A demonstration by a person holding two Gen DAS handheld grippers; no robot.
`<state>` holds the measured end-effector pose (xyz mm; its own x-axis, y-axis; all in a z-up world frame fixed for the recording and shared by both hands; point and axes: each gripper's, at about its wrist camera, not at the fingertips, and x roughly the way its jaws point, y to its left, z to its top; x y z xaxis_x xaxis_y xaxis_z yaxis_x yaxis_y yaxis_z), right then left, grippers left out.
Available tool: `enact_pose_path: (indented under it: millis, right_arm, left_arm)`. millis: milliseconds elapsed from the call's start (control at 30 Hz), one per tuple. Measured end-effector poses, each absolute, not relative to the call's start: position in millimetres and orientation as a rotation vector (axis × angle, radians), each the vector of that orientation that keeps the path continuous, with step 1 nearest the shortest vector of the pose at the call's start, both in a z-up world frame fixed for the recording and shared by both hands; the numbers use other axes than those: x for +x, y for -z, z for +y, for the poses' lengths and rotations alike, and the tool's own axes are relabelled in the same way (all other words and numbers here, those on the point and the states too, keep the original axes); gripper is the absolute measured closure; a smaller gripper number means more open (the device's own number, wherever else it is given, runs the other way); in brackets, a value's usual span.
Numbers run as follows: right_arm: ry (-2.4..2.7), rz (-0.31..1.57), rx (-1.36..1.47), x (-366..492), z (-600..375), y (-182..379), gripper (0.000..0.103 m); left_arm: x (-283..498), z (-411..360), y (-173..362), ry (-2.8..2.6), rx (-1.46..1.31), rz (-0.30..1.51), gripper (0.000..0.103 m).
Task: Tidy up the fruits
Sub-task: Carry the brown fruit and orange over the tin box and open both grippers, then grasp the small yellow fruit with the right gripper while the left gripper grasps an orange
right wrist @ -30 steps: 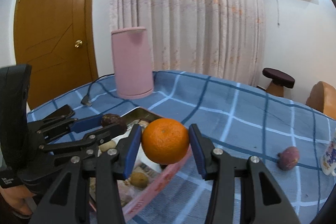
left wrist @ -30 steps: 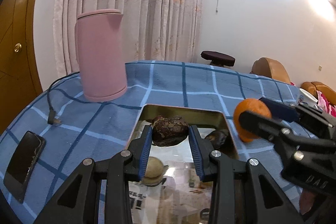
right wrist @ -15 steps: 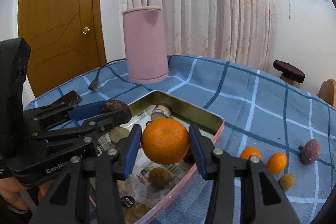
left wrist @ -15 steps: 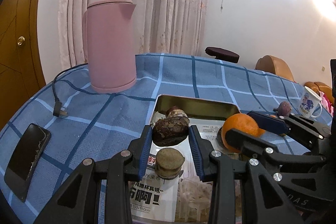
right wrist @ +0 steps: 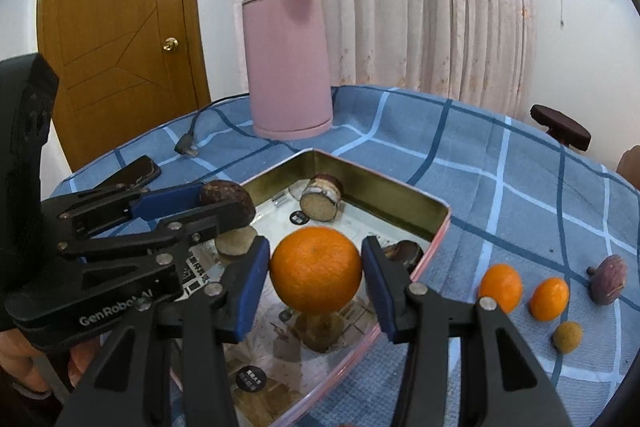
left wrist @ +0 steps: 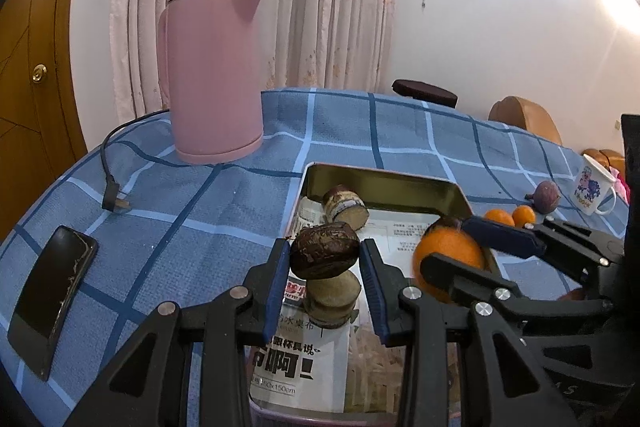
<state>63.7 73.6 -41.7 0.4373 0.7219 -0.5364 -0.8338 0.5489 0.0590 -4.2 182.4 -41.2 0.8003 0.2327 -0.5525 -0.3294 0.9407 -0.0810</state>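
Holding over the tin tray: left gripper clamped a dark wrinkled fruit, right gripper clamped an orange.

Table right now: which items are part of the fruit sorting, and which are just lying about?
Job:
left claw holding dark wrinkled fruit
right claw holding big orange
tin tray
two small oranges
purple fruit
small brown fruit

Lying about:
pink kettle
phone
plug
mug
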Motion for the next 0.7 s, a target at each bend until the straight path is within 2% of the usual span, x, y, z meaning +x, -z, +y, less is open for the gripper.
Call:
enact_pose_path:
  millis: [100,167,233,333,400,500,700]
  right_arm:
    - [-0.98,0.543,-0.211,65,68,38,0.04]
    - [-0.978,0.53,-0.206,64,59,34,0.036]
    - [-0.953,0.503,-0.207,65,43,29,0.032]
    - [-0.886,0.496,-0.191,76,11,25,0.029]
    - [-0.827,0.502,-0.189,86,-8,24,0.025]
    - [-0.707,0.518,-0.194,106,-40,27,0.024]
    - [-0.597,0.566,-0.171,133,-78,33,0.024]
  left_arm:
    - [-5,182,41,-0.295,-0.187,0.574,0.062]
    - [-6,178,39,-0.296,-0.176,0.573,0.049]
    - [-9,170,33,-0.285,-0.172,0.554,0.043]
    - [-8,158,26,-0.257,-0.168,0.533,0.043]
    - [-5,143,22,-0.225,-0.156,0.524,0.042]
    - [3,123,20,-0.189,-0.134,0.523,0.032]
    - [28,76,23,-0.114,-0.068,0.558,0.031]
